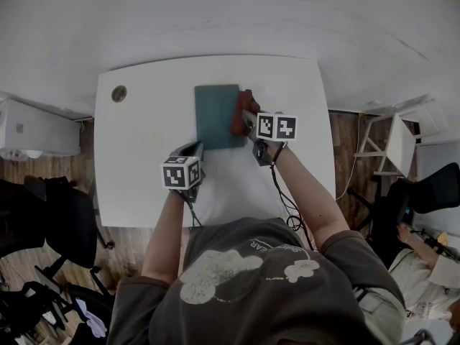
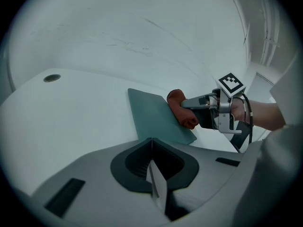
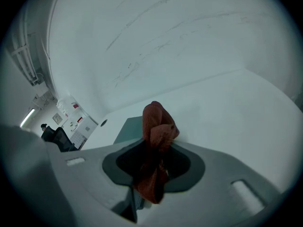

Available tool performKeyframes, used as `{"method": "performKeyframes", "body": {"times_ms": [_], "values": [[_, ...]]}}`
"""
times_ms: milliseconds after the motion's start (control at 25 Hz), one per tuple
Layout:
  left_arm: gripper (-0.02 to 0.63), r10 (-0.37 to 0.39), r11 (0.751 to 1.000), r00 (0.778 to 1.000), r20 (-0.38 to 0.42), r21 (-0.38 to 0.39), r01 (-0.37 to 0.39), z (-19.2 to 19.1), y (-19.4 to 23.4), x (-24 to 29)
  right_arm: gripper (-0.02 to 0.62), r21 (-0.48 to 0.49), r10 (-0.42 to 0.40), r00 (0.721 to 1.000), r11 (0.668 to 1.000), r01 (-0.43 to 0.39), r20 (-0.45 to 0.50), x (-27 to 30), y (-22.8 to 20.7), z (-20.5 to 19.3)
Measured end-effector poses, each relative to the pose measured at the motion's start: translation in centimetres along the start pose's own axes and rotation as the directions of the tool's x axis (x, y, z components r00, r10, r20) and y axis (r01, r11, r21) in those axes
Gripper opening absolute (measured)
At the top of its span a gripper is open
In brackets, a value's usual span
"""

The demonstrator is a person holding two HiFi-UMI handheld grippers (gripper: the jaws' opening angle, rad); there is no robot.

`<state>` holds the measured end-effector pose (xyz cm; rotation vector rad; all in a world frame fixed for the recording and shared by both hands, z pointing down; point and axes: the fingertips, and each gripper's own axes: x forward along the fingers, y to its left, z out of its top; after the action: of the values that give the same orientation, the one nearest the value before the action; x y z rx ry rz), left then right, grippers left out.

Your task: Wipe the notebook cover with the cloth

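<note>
Nothing can be read for certain: the shirt [image 1: 251,293] carries small pale lettering above its cloud-shaped print, too blurred to make out.

The white tabletop [image 1: 140,171] carries a teal notebook [image 1: 214,117] lying flat toward 12 o'clock of its middle. A red cloth [image 1: 238,115] touches the notebook's 3 o'clock edge, and a round port [image 1: 118,93] sits at 10 o'clock.

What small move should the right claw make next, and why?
Probably draw the right claw leftward across the teal notebook. It is shut on the red cloth, which sits at the cover's right edge, and the rest of the cover lies bare to its left.
</note>
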<state>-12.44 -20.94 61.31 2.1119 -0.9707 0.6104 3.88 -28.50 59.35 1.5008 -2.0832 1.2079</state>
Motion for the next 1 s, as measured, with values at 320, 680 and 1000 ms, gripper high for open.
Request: {"method": "performKeyframes", "body": {"times_ms": [320, 680, 1000], "values": [[0.006, -0.010, 1.000, 1.000, 0.006, 0.002, 0.010, 0.0, -0.1, 0.0, 0.110, -0.047, 0.006, 1.000, 0.999, -0.007, -0.003, -0.8, 0.7, 0.3], [0.006, -0.014, 1.000, 0.999, 0.039, 0.010, 0.013, 0.5, 0.0, -0.5, 0.110, -0.088, 0.104, 0.995, 0.991, -0.104, 0.002, -1.7, 5.5, 0.7], [0.006, 0.018, 0.999, 0.996, 0.088, 0.036, -0.021, 1.6, 0.9, -2.0, 0.110, -0.096, 0.198, 0.978, 0.975, -0.203, -0.061, -0.1, 11.1, -2.4]]}}
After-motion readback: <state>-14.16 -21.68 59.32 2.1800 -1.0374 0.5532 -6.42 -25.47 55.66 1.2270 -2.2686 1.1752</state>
